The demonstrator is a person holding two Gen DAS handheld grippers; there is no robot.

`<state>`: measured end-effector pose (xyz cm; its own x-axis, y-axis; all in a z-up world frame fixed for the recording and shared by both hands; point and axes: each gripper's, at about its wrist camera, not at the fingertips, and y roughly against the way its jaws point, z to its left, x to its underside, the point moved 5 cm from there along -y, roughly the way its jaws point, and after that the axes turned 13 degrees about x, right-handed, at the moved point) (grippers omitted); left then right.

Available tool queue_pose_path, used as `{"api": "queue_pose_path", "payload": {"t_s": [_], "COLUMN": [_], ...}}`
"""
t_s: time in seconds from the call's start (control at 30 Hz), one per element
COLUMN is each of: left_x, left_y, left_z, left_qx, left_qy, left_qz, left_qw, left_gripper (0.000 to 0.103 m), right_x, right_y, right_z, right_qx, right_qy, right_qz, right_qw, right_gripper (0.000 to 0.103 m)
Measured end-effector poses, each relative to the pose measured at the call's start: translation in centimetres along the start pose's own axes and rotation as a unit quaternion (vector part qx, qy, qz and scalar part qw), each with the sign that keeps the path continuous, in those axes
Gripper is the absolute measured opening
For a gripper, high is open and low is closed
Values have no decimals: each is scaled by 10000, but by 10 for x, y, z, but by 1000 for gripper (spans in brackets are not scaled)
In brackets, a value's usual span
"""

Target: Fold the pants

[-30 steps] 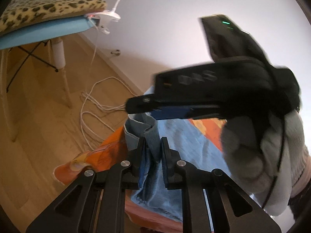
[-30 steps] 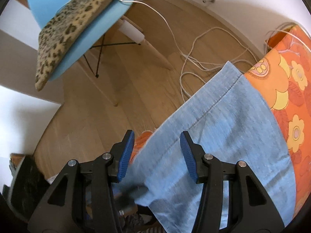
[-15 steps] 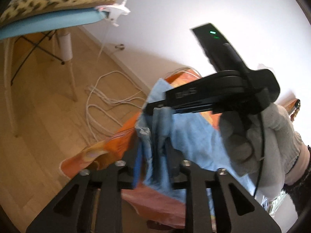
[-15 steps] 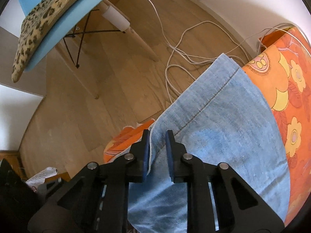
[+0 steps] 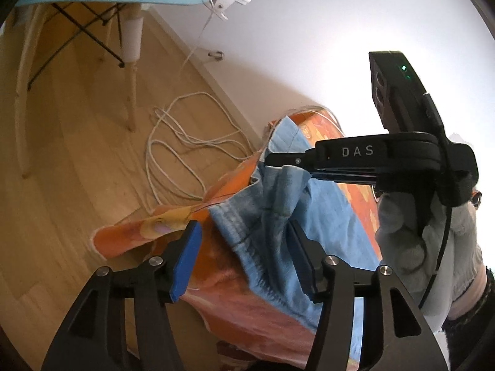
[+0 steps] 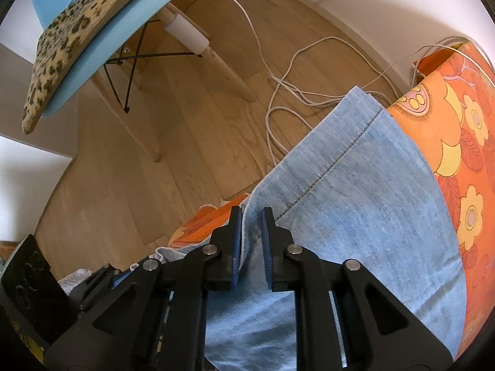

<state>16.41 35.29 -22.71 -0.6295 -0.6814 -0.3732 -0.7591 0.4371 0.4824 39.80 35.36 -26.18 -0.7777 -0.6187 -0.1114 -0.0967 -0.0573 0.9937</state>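
Two grips: one clamp on the cloth, one letting go.
Pants: the light-blue denim pants (image 6: 355, 204) lay on the orange flowered cover (image 6: 464, 142), one edge hanging over its side above the wooden floor (image 6: 154, 191).
Right gripper: my right gripper (image 6: 251, 216) pinched a raised ridge of denim near the stitched seam – pads (image 6: 236, 241) pressed on the fabric and closing a little further, presumably to keep the fold line in place.
Left gripper: my left gripper (image 5: 244, 259) was spreading – the bunched cloth sat between the pads (image 5: 185, 262) but neither pressed on it.
Gloved hand: my gloved hand (image 5: 411, 247) carried the right tool just above the pants.
Surroundings: white cables (image 5: 185, 142) lay looped on the floor beside a blue chair (image 6: 102, 40) with a leopard-print cushion (image 6: 71, 37).
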Motion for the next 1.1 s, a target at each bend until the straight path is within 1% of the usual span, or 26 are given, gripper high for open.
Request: {"api": "queue_pose_path", "payload": {"t_s": [0.1, 0.17, 0.2, 0.23, 0.27, 0.3, 0.33, 0.37, 0.4, 0.53, 0.6, 0.67, 0.8, 0.87, 0.93, 0.97, 1.03, 1.07, 1.1], "left_x": [-1, -3, -3, -4, -4, -4, -4, -4, -3, 1, 5, 13, 26, 31, 37, 39, 42, 43, 44], "left_y": [-3, -3, -2, -3, -4, -4, -2, -2, 0, 6, 7, 5, 1, -3, -7, -9, -11, -10, -9], "left_z": [-4, -8, -10, -11, -13, -16, -19, -22, -29, -50, -60, -75, -93, -100, -105, -106, -111, -113, -115], "left_qx": [20, 15, 20, 23, -20, -49, -33, 15, 63, 264, 281, 301, 350, 357, 381, 374, 402, 414, 417], "left_qy": [-21, -173, -202, -251, -339, -450, -569, -639, -786, -1263, -1539, -1887, -2342, -2488, -2592, -2627, -2700, -2724, -2752], "left_qz": [-41, -134, -154, -177, -185, -223, -270, -289, -320, -390, -362, -308, -146, -75, 38, 72, 145, 163, 173], "left_qw": [10000, 9998, 9997, 9995, 9993, 9987, 9980, 9975, 9964, 9909, 9870, 9811, 9714, 9679, 9651, 9641, 9619, 9612, 9603], "left_gripper": [56, 54, 47, 33, 24, 15, 15, 14, 13, 12, 12, 12, 12, 12, 12, 11, 11, 11, 11], "right_x": [0, -1, -1, -2, -2, -3, -3, -4, -4, -9, -11, -12, -11, -10, -9, -8, -5, -4, -4], "right_y": [1, 3, 4, 5, 7, 9, 12, 15, 18, 31, 34, 34, 27, 23, 20, 20, 19, 18, 18], "right_z": [-1, -2, -3, -3, -3, -3, -2, -2, -2, -1, -1, -2, -10, -15, -17, -17, -19, -23, -24], "right_qx": [-86, -95, -113, -130, -139, -170, -216, -218, -216, -111, -70, 47, 319, 530, 620, 676, 784, 840, 840], "right_qy": [-41, -37, -44, -48, -50, -56, -61, -60, -43, 16, 45, 106, 173, 200, 243, 291, 350, 369, 346], "right_qz": [33, 16, 9, -14, -26, -23, -27, -38, -51, -36, 21, 100, 345, 404, 434, 442, 418, 423, 402], "right_qw": [9999, 9999, 9999, 9999, 9999, 9998, 9997, 9997, 9997, 9999, 10000, 9999, 9987, 9976, 9968, 9963, 9954, 9949, 9951], "right_gripper": [13, 13, 13, 13, 15, 21, 26, 36, 42, 46, 49, 49, 49, 49, 49, 49, 29, 13, 10]}}
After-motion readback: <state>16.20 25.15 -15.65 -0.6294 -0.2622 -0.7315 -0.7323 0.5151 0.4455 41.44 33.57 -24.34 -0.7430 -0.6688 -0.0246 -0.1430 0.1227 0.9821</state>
